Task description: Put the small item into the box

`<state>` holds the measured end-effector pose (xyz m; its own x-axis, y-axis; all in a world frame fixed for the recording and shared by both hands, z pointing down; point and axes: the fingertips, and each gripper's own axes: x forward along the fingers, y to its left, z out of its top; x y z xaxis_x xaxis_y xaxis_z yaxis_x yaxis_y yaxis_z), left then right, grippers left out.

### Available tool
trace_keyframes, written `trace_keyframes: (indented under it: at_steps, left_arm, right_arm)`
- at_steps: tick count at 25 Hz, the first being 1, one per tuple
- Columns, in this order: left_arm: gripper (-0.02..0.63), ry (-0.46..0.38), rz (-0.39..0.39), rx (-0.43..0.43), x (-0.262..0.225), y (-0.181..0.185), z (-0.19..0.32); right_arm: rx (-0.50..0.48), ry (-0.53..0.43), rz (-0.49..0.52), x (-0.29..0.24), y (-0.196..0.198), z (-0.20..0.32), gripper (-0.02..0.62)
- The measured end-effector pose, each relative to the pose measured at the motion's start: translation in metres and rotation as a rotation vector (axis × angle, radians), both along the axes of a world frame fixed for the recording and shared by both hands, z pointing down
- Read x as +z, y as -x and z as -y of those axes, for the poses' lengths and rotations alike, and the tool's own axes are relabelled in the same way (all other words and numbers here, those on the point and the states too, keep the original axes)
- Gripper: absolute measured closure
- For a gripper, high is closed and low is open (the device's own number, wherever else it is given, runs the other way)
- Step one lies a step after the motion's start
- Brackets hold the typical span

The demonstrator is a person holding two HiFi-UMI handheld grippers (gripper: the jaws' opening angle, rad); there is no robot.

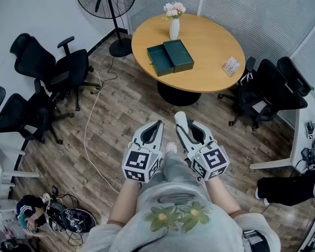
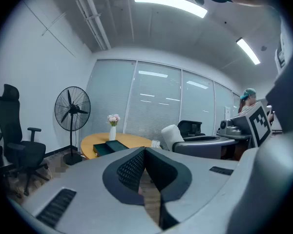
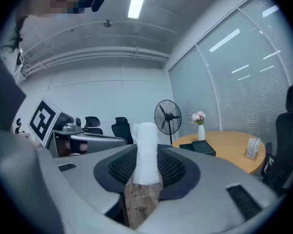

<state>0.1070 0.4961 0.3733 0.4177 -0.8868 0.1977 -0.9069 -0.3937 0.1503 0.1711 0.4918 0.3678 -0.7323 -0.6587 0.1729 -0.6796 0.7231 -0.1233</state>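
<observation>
Our right tongs [image 1: 184, 126] are closed on the small white roll [image 3: 147, 152], so we judge the picking up as done, while our left tongs [image 1: 157, 126] are closed with nothing between them. The open green box [image 1: 170, 57] stands on the round worktop [image 1: 212, 67], well apart from us. It seems that carrying the roll there and putting it in are both left to do.

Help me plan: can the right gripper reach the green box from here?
Probably not: the right gripper, holding the white item, is over floor, short of the table bearing the green box.
</observation>
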Motion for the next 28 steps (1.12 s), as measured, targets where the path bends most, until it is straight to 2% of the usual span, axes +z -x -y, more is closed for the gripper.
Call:
trace_keyframes:
  at_steps: [8, 18, 24, 28]
  left_arm:
    - [0.604, 0.015, 0.036, 0.025, 0.004, -0.015, 0.059]
    - [0.604, -0.006, 0.089, 0.028, -0.001, -0.015, 0.187]
    - [0.604, -0.006, 0.067, -0.009, 0.005, -0.01, 0.248]
    - [0.604, 0.028, 0.064, -0.029, 0.02, -0.01, 0.272]
  right_arm:
    - [0.012, -0.003, 0.025, 0.004, -0.009, 0.063, 0.459]
    - [0.01, -0.015, 0.057, 0.004, -0.008, 0.192, 0.459]
    - [-0.004, -0.032, 0.045, 0.003, -0.011, 0.258, 0.459]
    - [-0.005, -0.031, 0.029, 0.007, -0.017, 0.29, 0.459]
